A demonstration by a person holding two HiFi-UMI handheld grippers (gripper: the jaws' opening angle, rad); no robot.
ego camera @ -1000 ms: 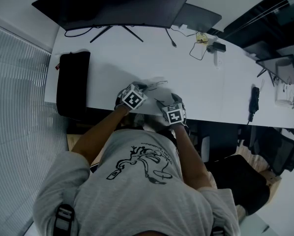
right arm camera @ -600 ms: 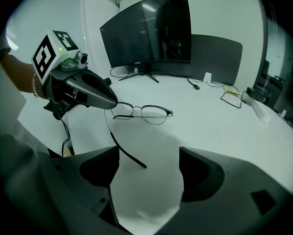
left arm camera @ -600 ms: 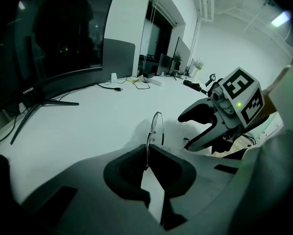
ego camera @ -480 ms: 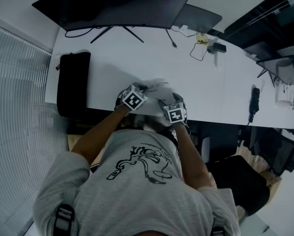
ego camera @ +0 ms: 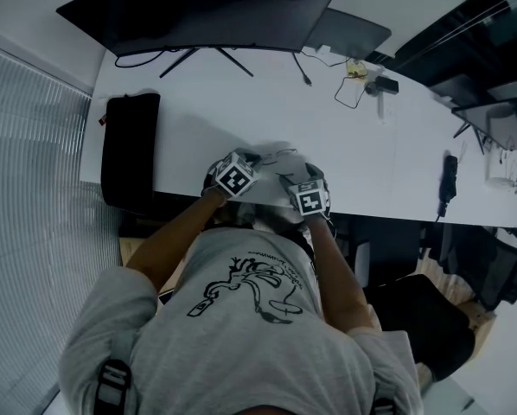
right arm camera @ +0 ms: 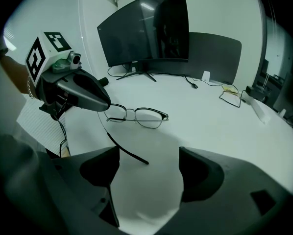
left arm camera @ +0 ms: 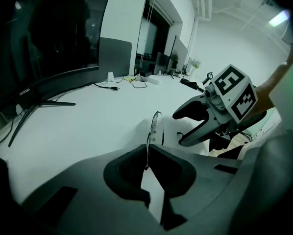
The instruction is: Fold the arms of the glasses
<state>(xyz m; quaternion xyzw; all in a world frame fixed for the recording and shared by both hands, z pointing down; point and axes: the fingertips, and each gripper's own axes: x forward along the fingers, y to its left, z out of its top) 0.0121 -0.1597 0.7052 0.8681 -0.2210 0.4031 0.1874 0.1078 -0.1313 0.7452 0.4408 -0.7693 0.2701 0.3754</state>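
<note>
Thin metal-rimmed glasses [right arm camera: 138,115] lie on the white table [ego camera: 189,119] close to its front edge, between my two grippers. My left gripper [left arm camera: 147,148] is shut on the glasses at their left end, and the thin wire runs up from its pads to the lens rim [left arm camera: 156,124]. In the right gripper view, one dark-tipped arm [right arm camera: 129,153] swings out from that end toward my right gripper [right arm camera: 149,153]. The right gripper's jaws stand wide open with the arm's tip just ahead of them, touching neither pad. In the head view both grippers sit side by side, left gripper [ego camera: 252,156] and right gripper [ego camera: 286,180].
A wide curved monitor [ego camera: 198,11] stands at the back, with a grey panel [ego camera: 345,28] beside it. A black pouch [ego camera: 129,145] lies at the table's left end. Cables and small devices [ego camera: 362,83] sit at the back right, and a black object [ego camera: 447,180] lies further right.
</note>
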